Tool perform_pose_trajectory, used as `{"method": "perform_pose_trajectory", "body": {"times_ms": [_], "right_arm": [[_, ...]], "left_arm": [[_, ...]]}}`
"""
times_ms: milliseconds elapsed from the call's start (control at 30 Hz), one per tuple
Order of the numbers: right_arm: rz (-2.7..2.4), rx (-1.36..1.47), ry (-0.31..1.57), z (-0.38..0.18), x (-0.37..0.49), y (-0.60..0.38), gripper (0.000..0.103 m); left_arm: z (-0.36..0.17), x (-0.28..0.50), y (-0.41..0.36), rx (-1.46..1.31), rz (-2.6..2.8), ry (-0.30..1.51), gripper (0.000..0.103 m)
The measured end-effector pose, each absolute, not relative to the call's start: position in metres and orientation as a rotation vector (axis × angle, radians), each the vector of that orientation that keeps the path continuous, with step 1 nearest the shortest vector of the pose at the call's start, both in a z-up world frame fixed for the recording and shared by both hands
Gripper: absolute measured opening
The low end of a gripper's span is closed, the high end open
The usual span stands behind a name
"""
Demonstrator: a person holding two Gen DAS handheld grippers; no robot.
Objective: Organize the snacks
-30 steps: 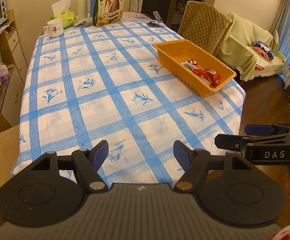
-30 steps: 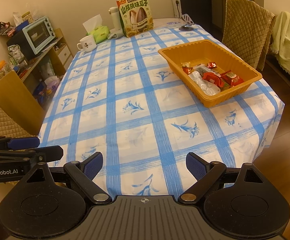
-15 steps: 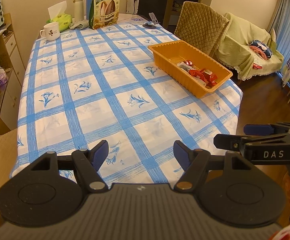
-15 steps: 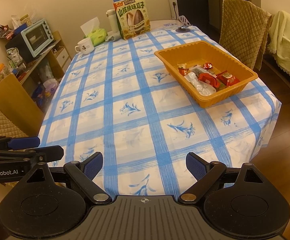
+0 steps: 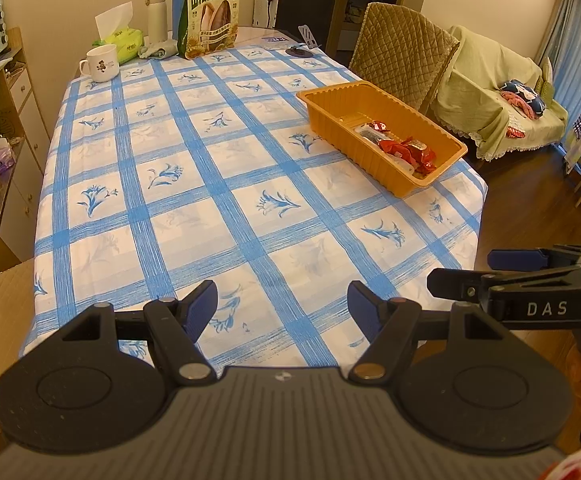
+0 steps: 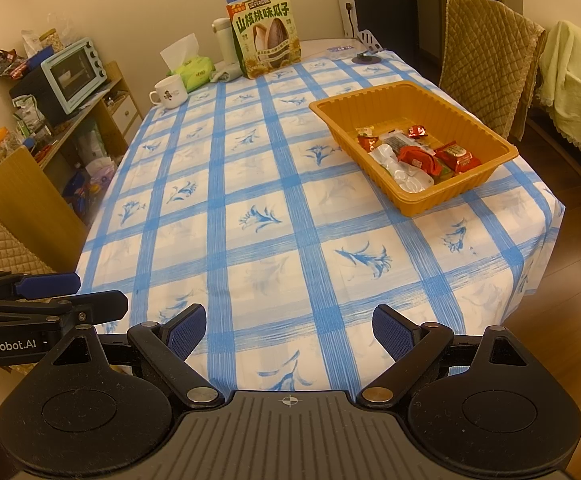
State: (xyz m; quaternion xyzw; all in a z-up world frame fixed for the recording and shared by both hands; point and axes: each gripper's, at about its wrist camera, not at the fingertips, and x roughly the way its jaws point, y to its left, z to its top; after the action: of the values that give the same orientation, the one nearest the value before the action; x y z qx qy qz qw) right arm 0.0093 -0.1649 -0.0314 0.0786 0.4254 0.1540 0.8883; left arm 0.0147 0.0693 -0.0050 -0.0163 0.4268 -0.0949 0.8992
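An orange tray (image 5: pixel 332 114) sits on the right side of the checked tablecloth (image 5: pixel 194 200). Several snack packets (image 5: pixel 406 148), red and clear, lie in its near end. In the right wrist view the tray (image 6: pixel 442 196) and its snack packets (image 6: pixel 418 158) are at the upper right. My left gripper (image 5: pixel 282 300) hovers open over the table's near edge, nothing between its blue pads. My right gripper (image 6: pixel 288 320) is likewise open and empty, well short of the tray. Each gripper shows at the edge of the other's view.
A large sunflower-seed bag (image 5: pixel 212 16) stands at the far end with a mug (image 5: pixel 102 64), tissue pack (image 5: pixel 124 38) and thermos (image 5: pixel 156 12). A quilted chair (image 5: pixel 402 52) is behind the tray. A shelf with a toaster oven (image 6: pixel 70 74) lines the left.
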Motion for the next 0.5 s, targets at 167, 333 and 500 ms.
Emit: {"method": "perform_pose_trajectory", "body": {"times_ms": [167, 333, 500], "right_arm": [[0.322, 0.161, 0.885, -0.0316, 0.0106, -0.1643, 0.090], [0.321, 0.161, 0.885, -0.0313, 0.0109, -0.1642, 0.090], [0.321, 0.161, 0.886, -0.0312, 0.0111, -0.1636, 0.090]], "left_arm": [[-0.0050, 0.0149, 0.0696, -0.035, -0.197, 0.883, 0.070], [-0.0034, 0.0159, 0.0697, -0.035, -0.197, 0.881, 0.070], [-0.0036, 0.0160, 0.0698, -0.035, -0.197, 0.881, 0.070]]}}
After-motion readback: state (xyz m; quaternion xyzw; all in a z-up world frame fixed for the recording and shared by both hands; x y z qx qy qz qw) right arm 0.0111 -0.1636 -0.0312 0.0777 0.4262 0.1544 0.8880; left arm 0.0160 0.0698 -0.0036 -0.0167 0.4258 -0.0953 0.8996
